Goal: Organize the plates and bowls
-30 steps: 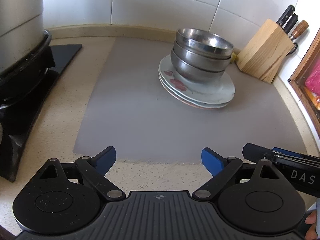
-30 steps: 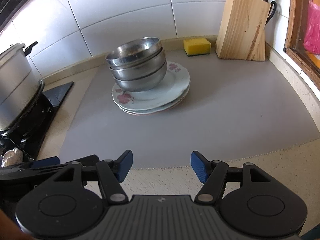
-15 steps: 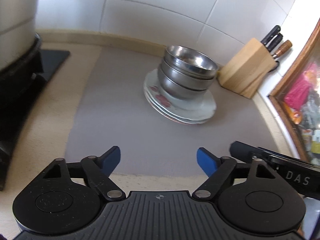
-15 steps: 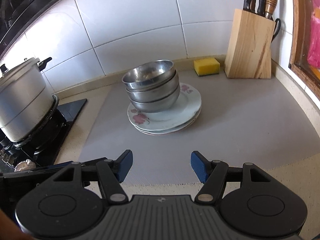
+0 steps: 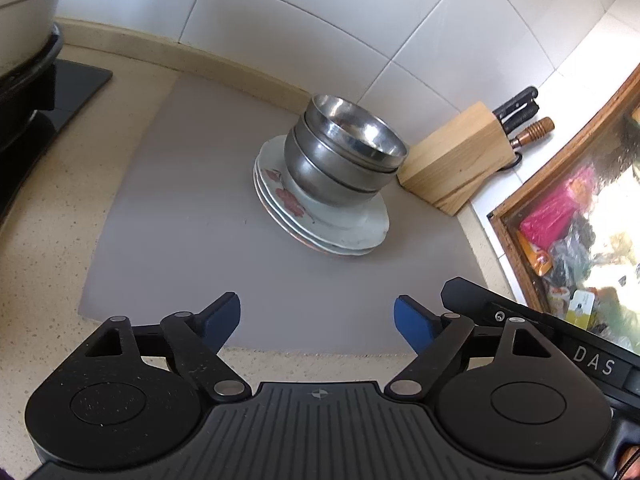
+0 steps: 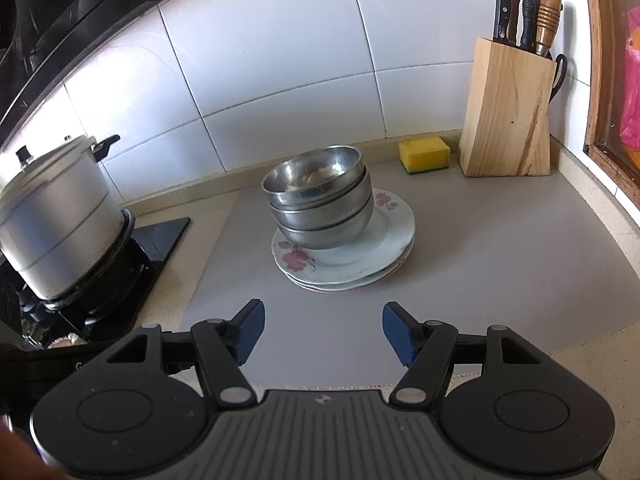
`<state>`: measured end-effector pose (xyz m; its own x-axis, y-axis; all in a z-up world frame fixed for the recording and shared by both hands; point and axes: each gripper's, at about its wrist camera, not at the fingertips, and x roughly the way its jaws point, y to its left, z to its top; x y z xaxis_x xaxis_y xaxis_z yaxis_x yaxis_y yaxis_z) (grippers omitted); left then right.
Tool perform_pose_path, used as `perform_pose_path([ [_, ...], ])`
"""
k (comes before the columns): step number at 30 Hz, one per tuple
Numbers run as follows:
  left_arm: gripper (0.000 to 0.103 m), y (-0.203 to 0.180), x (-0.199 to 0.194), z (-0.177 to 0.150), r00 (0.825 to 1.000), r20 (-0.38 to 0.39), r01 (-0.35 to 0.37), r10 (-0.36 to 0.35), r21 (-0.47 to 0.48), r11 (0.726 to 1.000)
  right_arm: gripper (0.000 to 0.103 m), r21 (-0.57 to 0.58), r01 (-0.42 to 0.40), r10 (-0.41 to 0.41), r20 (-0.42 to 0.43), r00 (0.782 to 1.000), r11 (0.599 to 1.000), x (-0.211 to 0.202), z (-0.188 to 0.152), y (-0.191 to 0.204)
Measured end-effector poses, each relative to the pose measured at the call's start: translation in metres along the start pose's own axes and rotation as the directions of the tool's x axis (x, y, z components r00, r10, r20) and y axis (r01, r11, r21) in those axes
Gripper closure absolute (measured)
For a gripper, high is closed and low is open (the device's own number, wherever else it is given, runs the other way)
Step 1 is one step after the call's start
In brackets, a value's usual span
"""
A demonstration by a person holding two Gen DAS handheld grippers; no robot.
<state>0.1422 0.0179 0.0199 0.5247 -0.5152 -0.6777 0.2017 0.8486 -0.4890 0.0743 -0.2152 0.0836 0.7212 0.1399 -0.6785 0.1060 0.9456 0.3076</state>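
Three nested steel bowls [image 5: 344,156] [image 6: 320,204] sit on a stack of white flowered plates [image 5: 340,228] [image 6: 348,260] in the middle of a grey mat [image 5: 192,240] [image 6: 480,264]. My left gripper [image 5: 317,322] hovers over the mat's near edge, well short of the stack; its jaws are opening and nothing is between them. My right gripper [image 6: 323,330] is open and empty, also hanging above the mat's near edge with the stack straight ahead. The right gripper's body shows at the right of the left wrist view.
A wooden knife block [image 5: 460,160] [image 6: 508,112] stands at the back right, with a yellow sponge [image 6: 424,155] beside it. A large metal pot [image 6: 56,216] sits on a black stove [image 6: 152,248] at the left. A wood-framed window [image 5: 560,184] lines the right side.
Both grippers have drawn back and up from the stack, which looks smaller. The left wrist view has rolled and swung right, showing more window. The left jaws narrowed a little.
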Motion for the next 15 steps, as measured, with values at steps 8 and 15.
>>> perform_pose_path([
  [8, 0.021, 0.0042, -0.0056, 0.0023, 0.999, 0.013, 0.051, -0.051, -0.031, 0.998, 0.051, -0.004, -0.018, 0.018, 0.028, 0.999, 1.0, -0.0053, 0.0018, 0.0024],
  [15, 0.024, 0.0005, -0.0036, 0.0057, 0.997, -0.02, 0.079, -0.079, -0.009, 0.997, 0.051, -0.014, -0.019, 0.02, 0.04, 0.999, 1.0, -0.0067, 0.0019, 0.0012],
])
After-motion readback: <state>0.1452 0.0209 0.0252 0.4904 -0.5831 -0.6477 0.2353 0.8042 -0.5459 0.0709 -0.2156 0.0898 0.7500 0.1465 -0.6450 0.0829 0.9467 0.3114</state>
